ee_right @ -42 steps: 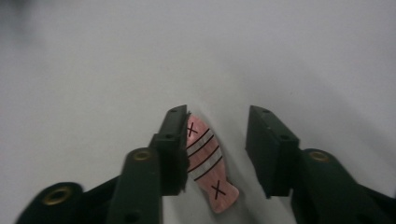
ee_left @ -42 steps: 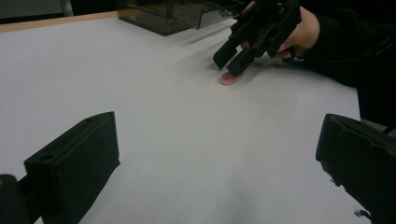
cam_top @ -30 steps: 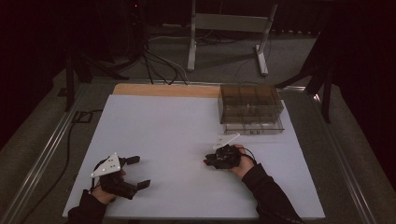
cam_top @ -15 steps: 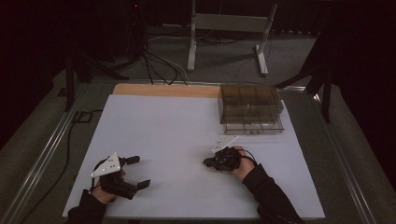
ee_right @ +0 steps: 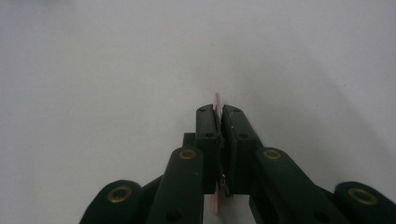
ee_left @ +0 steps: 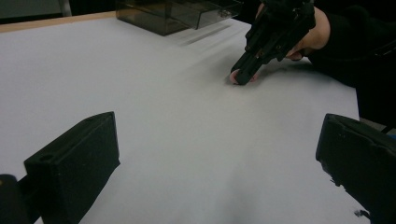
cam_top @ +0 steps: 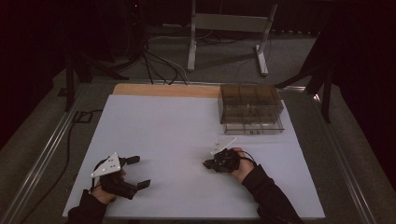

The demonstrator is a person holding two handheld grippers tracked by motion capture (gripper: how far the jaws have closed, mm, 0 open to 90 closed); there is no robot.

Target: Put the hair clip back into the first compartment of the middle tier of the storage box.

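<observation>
— So which step is this?

— Looks to me like the pick-up itself. The right gripper (cam_top: 208, 164) has its fingers pressed together on a thin pink piece (ee_right: 216, 100), with the tips down at the white surface (cam_top: 177, 130). Its jaws have just been closing, and the pink piece sits between them, edge-on, so I'd call it gripped but not yet lifted.

— And the left gripper?

— The left gripper (cam_top: 138, 171) rests near the front left of the surface, well apart from the right one, fingers spread wide with nothing between them.

— What does the next move call for?

— My guess is a straight lift without loosening the squeeze, since the piece is so thin it could slip or bend. Then a carry toward the clear drawer box (cam_top: 251, 108) at the far right, whose bottom drawer stands pulled out. That would be a likely place for it, though I can't be certain.

— Do the views tell you different things?

— Yes. The right gripper view shows the pink sliver clamped between the pads, poking out beyond the tips. From the left gripper view you see the right gripper (ee_left: 243, 77) from the side, tilted down, with a bit of pink at the tips on the surface. The high view gives the layout: box, both hands, distances between them.
</observation>
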